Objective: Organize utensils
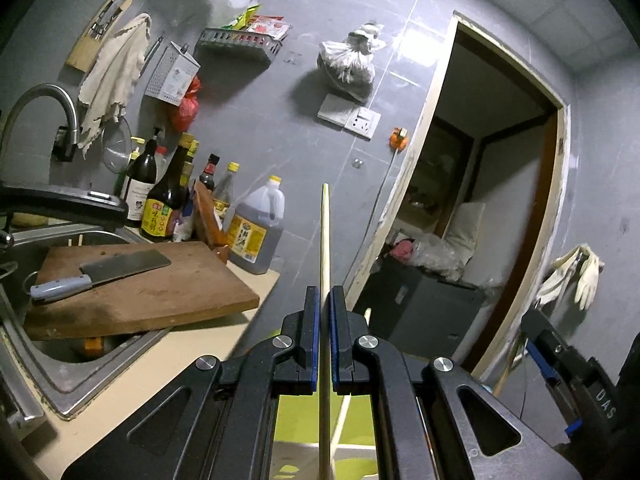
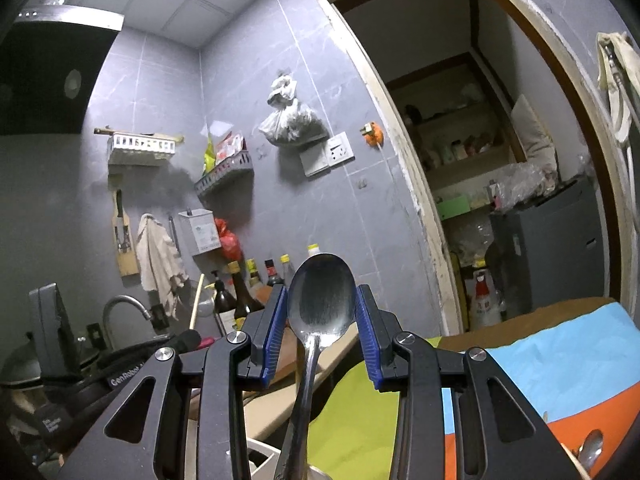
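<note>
My left gripper (image 1: 324, 300) is shut on a pale wooden chopstick (image 1: 325, 236) that stands upright between its blue pads, tip pointing up along the grey wall. A second chopstick (image 1: 340, 420) leans below it over a lime-green cloth. My right gripper (image 2: 322, 300) has its blue pads spread wide around the bowl of a metal spoon (image 2: 321, 296), which stands upright with its handle running down to a white holder rim (image 2: 260, 456). The pads do not touch the spoon bowl. The right gripper also shows in the left wrist view (image 1: 560, 364).
A wooden cutting board (image 1: 140, 288) with a cleaver (image 1: 104, 272) lies over the steel sink (image 1: 60, 360). Sauce bottles (image 1: 168, 196) stand by the wall. A faucet (image 1: 40, 112), wall racks and an open doorway (image 1: 480, 200) are around. A colourful cloth (image 2: 520, 380) and another spoon (image 2: 590, 452) lie at right.
</note>
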Demonstrator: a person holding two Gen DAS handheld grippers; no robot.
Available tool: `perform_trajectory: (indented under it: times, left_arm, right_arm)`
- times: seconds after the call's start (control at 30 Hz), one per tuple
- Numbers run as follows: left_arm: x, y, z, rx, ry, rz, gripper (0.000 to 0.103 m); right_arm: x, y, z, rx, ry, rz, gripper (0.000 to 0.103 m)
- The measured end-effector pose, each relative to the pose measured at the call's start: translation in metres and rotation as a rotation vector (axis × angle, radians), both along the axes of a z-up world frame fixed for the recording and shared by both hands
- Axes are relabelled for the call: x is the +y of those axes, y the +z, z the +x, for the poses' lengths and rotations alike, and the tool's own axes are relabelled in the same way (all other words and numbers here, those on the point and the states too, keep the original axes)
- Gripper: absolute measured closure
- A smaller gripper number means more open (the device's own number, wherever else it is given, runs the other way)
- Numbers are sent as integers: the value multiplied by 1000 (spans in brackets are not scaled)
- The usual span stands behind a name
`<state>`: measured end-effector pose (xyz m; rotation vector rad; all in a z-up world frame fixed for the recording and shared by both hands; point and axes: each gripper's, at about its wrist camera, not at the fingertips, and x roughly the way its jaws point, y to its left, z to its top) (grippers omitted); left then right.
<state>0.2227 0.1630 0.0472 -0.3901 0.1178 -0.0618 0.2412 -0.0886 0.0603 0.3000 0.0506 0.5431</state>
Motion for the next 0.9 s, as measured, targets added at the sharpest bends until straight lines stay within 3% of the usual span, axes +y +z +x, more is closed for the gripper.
perform_trajectory:
  times: [0.43, 0.9]
  left_arm:
    - [-12, -24, -9, 43, 10, 38, 100]
    - [-32, -33, -17, 153, 27, 181, 100]
  right_arm:
    - [9, -17, -3, 39, 39, -83, 71]
    - [11, -31, -16, 93, 109, -202, 70]
